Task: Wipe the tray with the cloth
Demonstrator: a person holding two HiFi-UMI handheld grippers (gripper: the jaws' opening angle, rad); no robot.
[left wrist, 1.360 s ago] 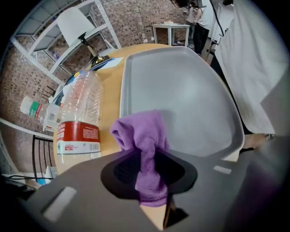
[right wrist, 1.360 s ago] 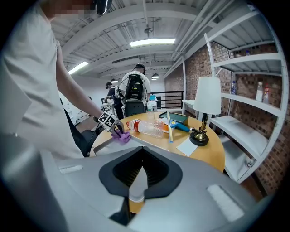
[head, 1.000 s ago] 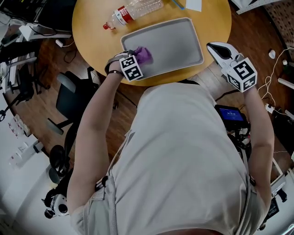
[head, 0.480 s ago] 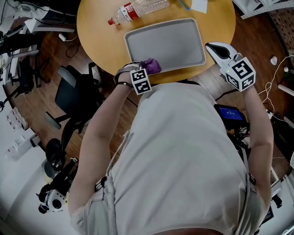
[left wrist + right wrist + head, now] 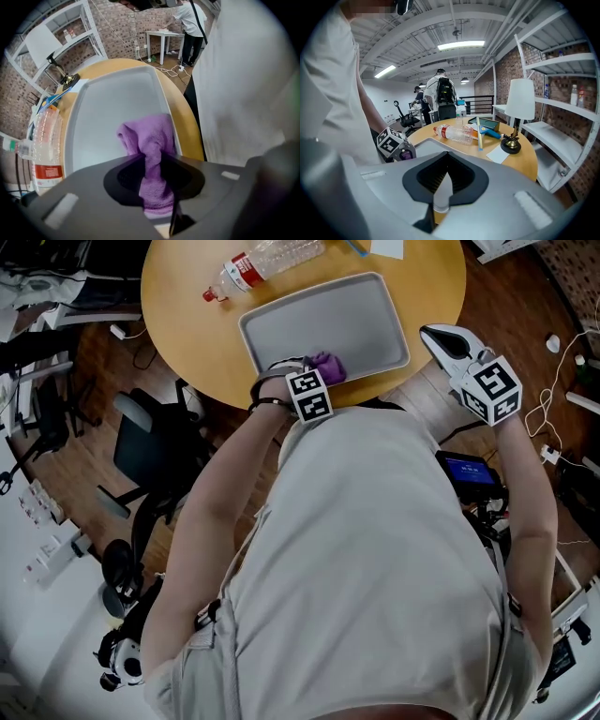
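The person's left arm reaches up the frame so that the left gripper [image 5: 311, 381] points straight down at the near rim of the one grey rectangular tray [image 5: 309, 320], while the right gripper [image 5: 445, 337] hangs off the round wooden table [image 5: 187, 296] at centre right, tilted downward. There is one crumpled purple terry cloth [image 5: 150, 140], bunched into a ridge on the tray's near edge and pinched between the left jaws. The right jaws are together on nothing, and one clear plastic bottle [image 5: 267, 259] lies at upper left.
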